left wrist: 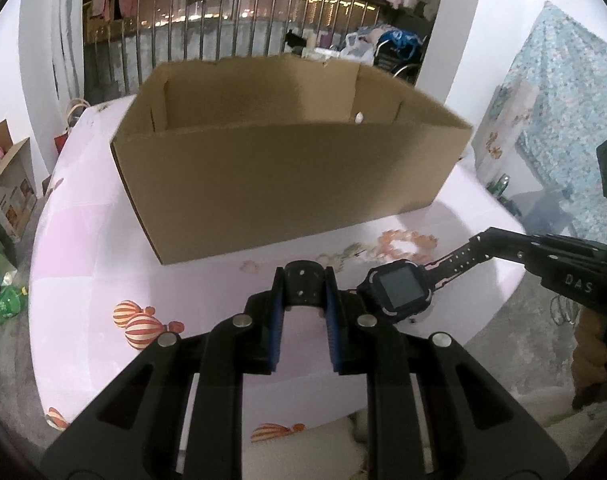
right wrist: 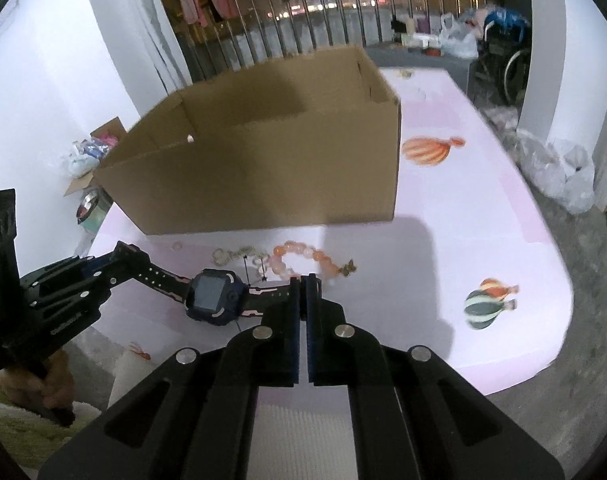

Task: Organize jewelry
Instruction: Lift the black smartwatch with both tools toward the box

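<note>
A black smartwatch (left wrist: 399,290) (right wrist: 213,296) with a square dark screen is stretched between both grippers, just above the pink tablecloth. My left gripper (left wrist: 305,276) (right wrist: 131,258) is shut on one strap end. My right gripper (right wrist: 303,280) (left wrist: 481,240) is shut on the other strap end. Behind the watch on the cloth lie a pink and orange bead bracelet (left wrist: 407,246) (right wrist: 303,258) and a thin silvery chain (right wrist: 231,256). An open cardboard box (left wrist: 287,184) (right wrist: 263,168) stands beyond them, with a small white thing (left wrist: 359,119) against its inner wall.
The table (left wrist: 83,240) (right wrist: 483,208) carries a pink cloth printed with striped balloons. Its rounded edge runs close on both sides. Boxes and bags (left wrist: 7,192) clutter the floor. A wheelchair (right wrist: 503,60) stands by the far railing. A hand (right wrist: 43,388) grips the left handle.
</note>
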The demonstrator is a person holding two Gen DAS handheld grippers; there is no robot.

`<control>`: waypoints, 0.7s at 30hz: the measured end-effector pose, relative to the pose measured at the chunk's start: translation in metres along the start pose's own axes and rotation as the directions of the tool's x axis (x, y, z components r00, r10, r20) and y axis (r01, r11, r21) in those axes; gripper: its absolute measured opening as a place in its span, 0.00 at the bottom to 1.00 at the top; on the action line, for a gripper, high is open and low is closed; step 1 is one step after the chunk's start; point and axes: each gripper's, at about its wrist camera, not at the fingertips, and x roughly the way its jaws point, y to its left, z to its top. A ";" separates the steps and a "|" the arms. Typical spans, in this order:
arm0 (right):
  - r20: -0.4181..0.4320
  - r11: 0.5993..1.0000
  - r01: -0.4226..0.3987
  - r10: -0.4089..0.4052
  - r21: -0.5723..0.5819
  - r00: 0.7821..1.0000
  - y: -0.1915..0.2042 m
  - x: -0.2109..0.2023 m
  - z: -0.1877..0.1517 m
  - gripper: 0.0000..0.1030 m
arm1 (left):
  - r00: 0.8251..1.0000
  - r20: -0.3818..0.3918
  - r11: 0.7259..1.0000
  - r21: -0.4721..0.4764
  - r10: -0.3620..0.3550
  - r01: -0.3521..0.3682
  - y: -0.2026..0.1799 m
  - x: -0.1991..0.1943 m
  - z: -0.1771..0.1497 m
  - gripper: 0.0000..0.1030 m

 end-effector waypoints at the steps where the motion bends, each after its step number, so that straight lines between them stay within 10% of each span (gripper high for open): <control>1: 0.014 1.000 0.005 -0.005 -0.011 1.000 0.002 -0.006 0.001 0.02 | 1.000 0.008 1.000 -0.002 -0.009 0.009 -0.002 -0.006 0.003 0.16; 12: 0.232 0.986 -0.034 0.072 -0.163 0.970 0.016 -0.073 0.083 0.02 | 0.975 0.204 0.996 0.047 -0.089 0.080 -0.002 -0.084 0.093 0.16; 21: 0.017 0.967 -0.138 0.145 -0.212 0.989 0.000 0.010 0.200 0.02 | 0.998 -0.054 0.998 -0.045 -0.040 0.038 0.033 0.005 0.190 0.17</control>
